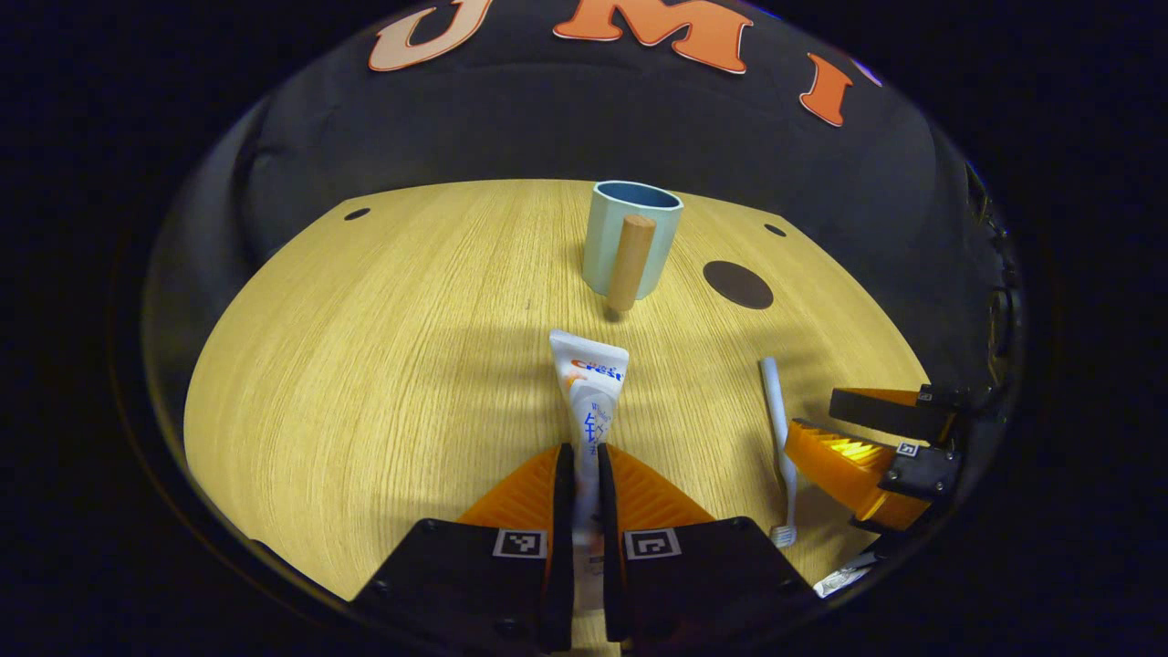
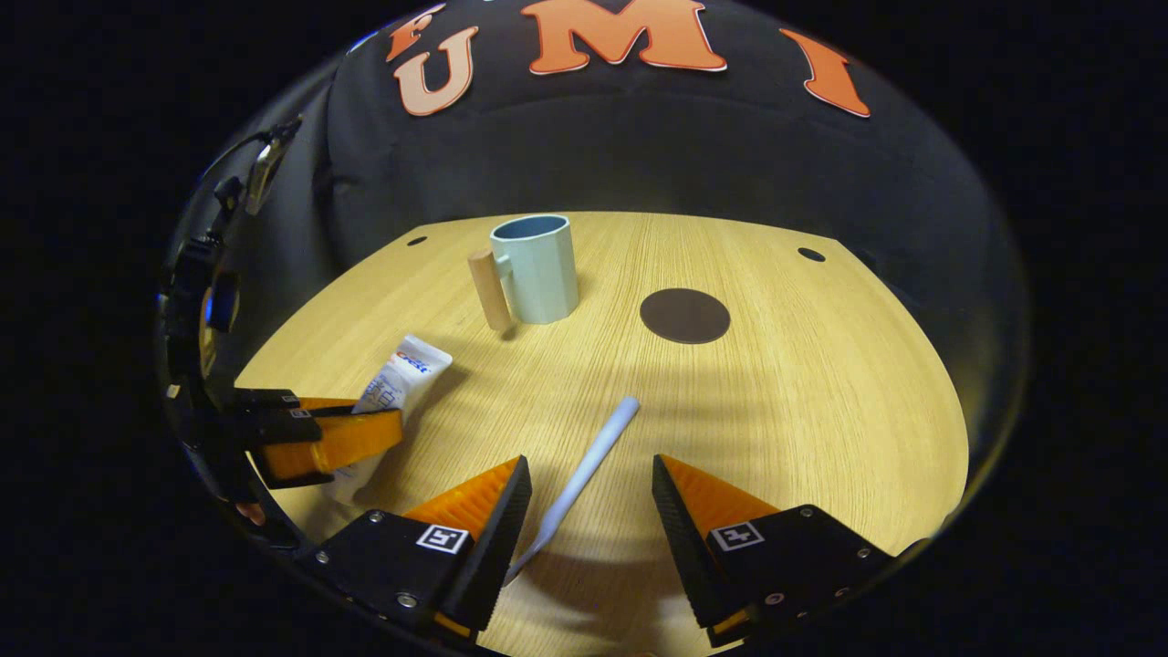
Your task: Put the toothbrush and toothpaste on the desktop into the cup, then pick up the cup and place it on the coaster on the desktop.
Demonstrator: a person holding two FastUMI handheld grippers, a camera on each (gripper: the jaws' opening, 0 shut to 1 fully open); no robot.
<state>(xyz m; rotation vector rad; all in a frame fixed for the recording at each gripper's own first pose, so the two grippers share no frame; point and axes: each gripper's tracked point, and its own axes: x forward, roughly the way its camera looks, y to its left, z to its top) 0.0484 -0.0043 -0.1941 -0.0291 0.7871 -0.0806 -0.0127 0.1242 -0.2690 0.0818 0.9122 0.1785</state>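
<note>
Gripping toothpaste (image 1: 591,401) in left gripper (image 1: 584,456), toothbrush (image 2: 584,474) untouched

The toothpaste (image 1: 591,392) tube is white and carries a brand word in blue and red letters across its flat end, the end toward the cup (image 1: 630,239); it looks like "Crest" but is too blurred to be certain. Smaller blue print below it, farther from the cup, cannot be read. Square black-and-white coded markers (image 1: 519,544) sit on the gripper fingers; they hold no readable words.
</note>
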